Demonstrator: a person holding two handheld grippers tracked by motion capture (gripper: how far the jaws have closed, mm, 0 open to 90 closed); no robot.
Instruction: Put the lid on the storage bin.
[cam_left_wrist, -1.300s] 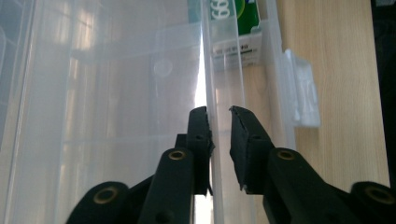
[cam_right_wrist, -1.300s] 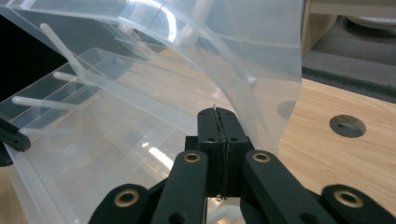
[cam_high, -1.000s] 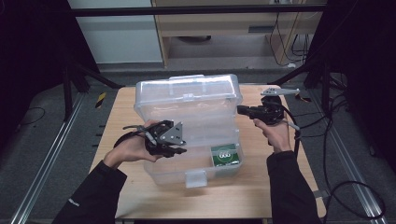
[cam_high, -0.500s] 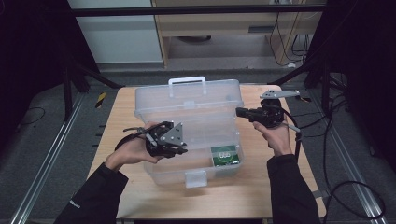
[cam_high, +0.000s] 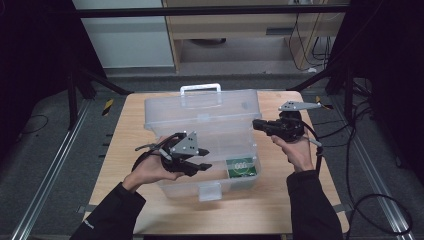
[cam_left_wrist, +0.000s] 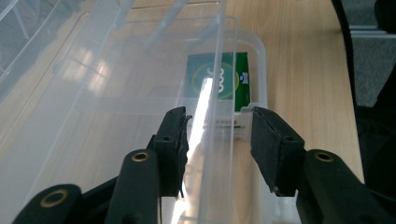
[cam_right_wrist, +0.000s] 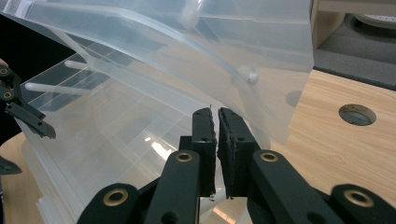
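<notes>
Where the clear storage box (cam_high: 200, 150) stands at the middle of the desk (cam_high: 125, 130), its lid (cam_high: 202, 112) is raised and tilted back, handle (cam_high: 200, 89) uppermost. Left gripper (cam_high: 202, 166): jaws apart, straddling the box's near wall, one jaw inside and one outside, as the left gripper view shows (cam_left_wrist: 219, 135). Right gripper (cam_high: 257, 125): jaws together at the lid's right edge; in the right gripper view (cam_right_wrist: 217, 126) whether they pinch the thin clear rim cannot be told. Green packet (cam_high: 242, 166): flat on the box floor, in the corner nearest the person's right forearm, well apart from both grippers; its printed design is blurred by the plastic in front of it (cam_left_wrist: 219, 81). Round cable hole (cam_right_wrist: 357, 114): in the desk just beyond the lid. Behind the box, off the desk, stand a wooden cabinet (cam_high: 240, 30) and dark frame bars (cam_high: 210, 10). Both sleeves are cut off by the lower picture edge.
</notes>
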